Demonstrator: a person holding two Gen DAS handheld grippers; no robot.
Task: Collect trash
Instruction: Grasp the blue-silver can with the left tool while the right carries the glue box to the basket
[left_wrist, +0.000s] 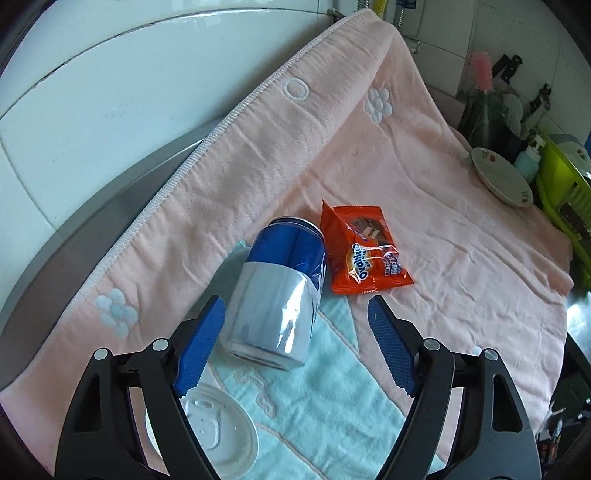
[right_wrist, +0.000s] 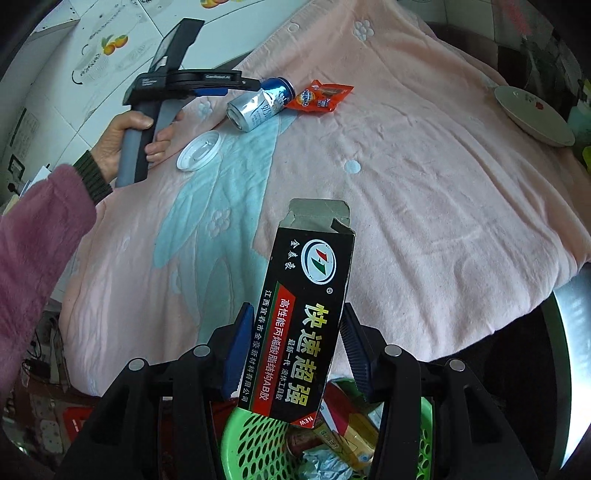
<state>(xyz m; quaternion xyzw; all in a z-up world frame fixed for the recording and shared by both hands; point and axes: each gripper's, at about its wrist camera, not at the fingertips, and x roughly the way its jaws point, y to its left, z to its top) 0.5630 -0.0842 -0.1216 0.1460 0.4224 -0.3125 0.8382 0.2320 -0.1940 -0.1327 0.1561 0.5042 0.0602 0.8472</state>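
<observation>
A blue and silver drink can (left_wrist: 277, 291) lies on its side on the pink towel (left_wrist: 443, 258). It sits between the fingers of my left gripper (left_wrist: 295, 301), which is open; the right pad stands well clear of it. An orange snack packet (left_wrist: 365, 247) lies just beyond the can. My right gripper (right_wrist: 297, 308) is shut on a black glue box (right_wrist: 306, 314) with an open top flap, held above a green basket (right_wrist: 236, 435). From the right wrist view the left gripper (right_wrist: 236, 88) is at the can (right_wrist: 258, 103), with a hand on its handle.
A white cup lid (left_wrist: 218, 428) lies on the towel under the left gripper's left finger. A plate (left_wrist: 502, 177) rests at the towel's far right, beside a green dish rack (left_wrist: 561, 184) and knives. The basket holds several pieces of rubbish.
</observation>
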